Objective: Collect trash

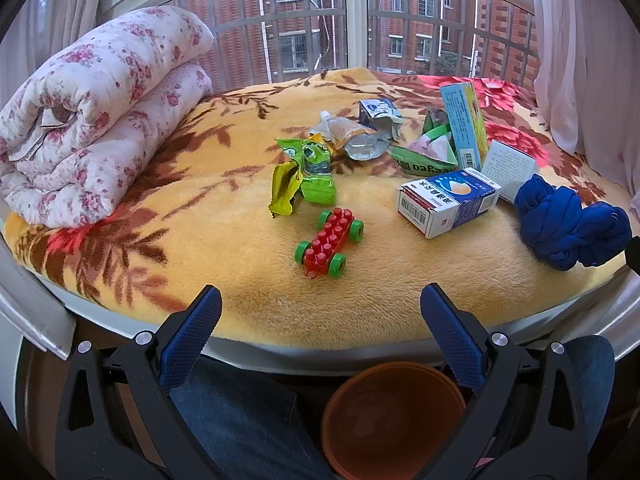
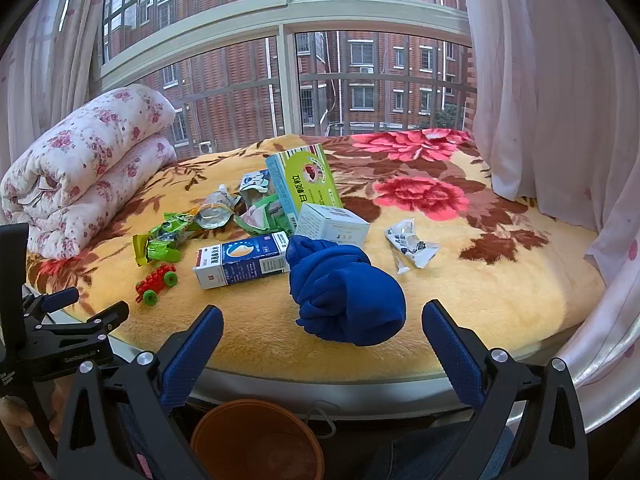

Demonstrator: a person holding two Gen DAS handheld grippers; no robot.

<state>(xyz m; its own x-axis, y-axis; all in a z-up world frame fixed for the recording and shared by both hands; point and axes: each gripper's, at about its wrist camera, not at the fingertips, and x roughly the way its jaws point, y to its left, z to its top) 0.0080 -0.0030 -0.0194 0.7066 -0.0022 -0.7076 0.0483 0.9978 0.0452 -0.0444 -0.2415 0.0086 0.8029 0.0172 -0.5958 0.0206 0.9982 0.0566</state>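
Observation:
Trash lies on a yellow floral blanket: green snack wrappers, a silver spout pouch, a blue-white carton, a tall green box, a white box and a crumpled white wrapper. An orange bin stands below the bed edge. My left gripper is open and empty at the near edge. My right gripper is open and empty, just short of a blue cloth bundle.
A red and green toy brick car lies near the front. A rolled floral quilt sits at the left. Window bars are behind, curtains at the right. The person's jeans are below.

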